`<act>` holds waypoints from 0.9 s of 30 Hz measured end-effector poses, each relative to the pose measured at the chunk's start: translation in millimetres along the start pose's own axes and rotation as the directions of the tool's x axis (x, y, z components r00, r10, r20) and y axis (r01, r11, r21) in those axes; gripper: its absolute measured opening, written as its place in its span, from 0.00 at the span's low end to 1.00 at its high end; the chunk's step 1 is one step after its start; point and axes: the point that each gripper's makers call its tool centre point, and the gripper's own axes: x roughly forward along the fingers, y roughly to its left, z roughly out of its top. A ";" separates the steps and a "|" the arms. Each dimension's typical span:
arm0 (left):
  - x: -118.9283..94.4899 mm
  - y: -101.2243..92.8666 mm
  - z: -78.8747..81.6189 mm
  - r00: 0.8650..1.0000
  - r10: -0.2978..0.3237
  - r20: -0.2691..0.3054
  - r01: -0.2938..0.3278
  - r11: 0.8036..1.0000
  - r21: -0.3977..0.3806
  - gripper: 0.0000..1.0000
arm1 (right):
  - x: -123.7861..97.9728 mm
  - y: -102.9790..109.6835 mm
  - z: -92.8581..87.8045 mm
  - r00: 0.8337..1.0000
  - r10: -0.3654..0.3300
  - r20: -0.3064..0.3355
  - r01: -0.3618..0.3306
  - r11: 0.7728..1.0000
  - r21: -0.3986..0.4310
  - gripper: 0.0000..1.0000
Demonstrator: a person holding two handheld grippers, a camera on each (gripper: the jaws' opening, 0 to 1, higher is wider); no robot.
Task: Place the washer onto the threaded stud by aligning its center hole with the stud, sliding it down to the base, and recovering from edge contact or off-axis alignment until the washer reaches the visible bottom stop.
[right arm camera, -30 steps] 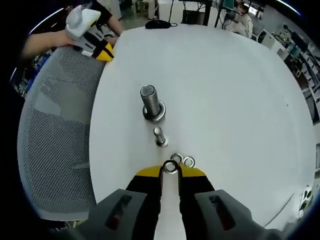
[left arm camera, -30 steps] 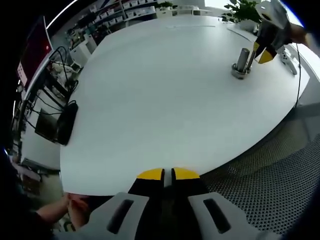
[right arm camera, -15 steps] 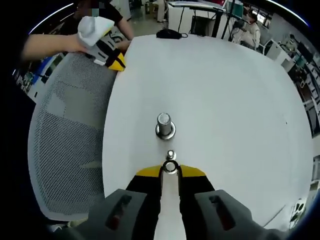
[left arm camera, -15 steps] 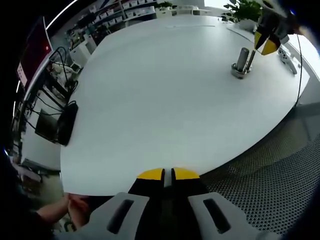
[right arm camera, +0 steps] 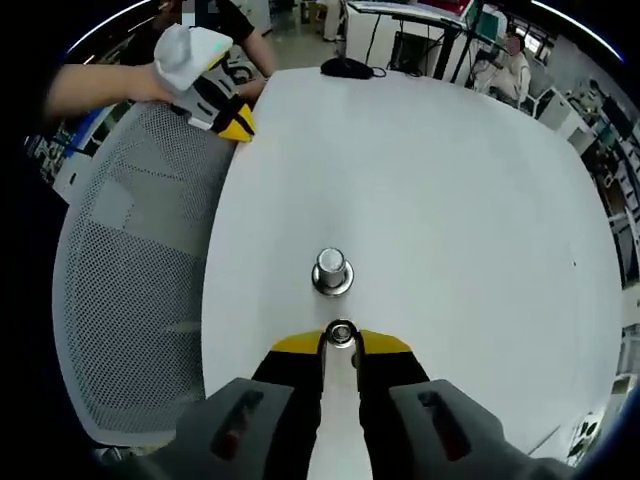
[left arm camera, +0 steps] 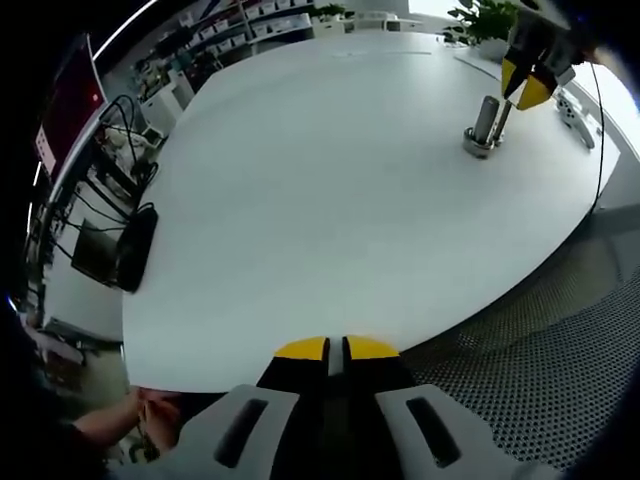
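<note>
Washer held high over the stud, ready for lowering.

We grip the washer (right arm camera: 341, 333) between the right gripper's (right arm camera: 341, 342) closed fingers; the stud (right arm camera: 331, 271) stands on the table (right arm camera: 450, 200) just beyond the fingertips. Our left gripper (left arm camera: 335, 347) waits pinched shut and empty at the table's edge. We judge it best to centre the hole over the stud before lowering, keeping the washer level.

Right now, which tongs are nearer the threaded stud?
Right. The right tongs, shut on the washer, hover just short of the threaded stud; the left tongs sit far across the table.
</note>
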 end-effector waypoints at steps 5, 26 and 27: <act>-0.5 0.7 0.8 1.000 0.001 0.007 -0.001 1.000 -0.006 0.03 | 4.0 -0.2 -1.7 1.000 0.006 -0.009 -0.006 1.000 0.005 0.14; 0.2 3.3 -0.5 1.000 0.006 0.002 -0.006 1.000 -0.006 0.03 | 43.4 1.3 -19.5 0.998 0.021 -0.067 -0.021 1.000 -0.002 0.14; 0.3 3.6 -0.7 1.000 0.006 0.001 -0.006 1.000 -0.007 0.03 | 43.8 1.4 -20.1 0.998 0.020 -0.066 -0.021 1.000 -0.009 0.14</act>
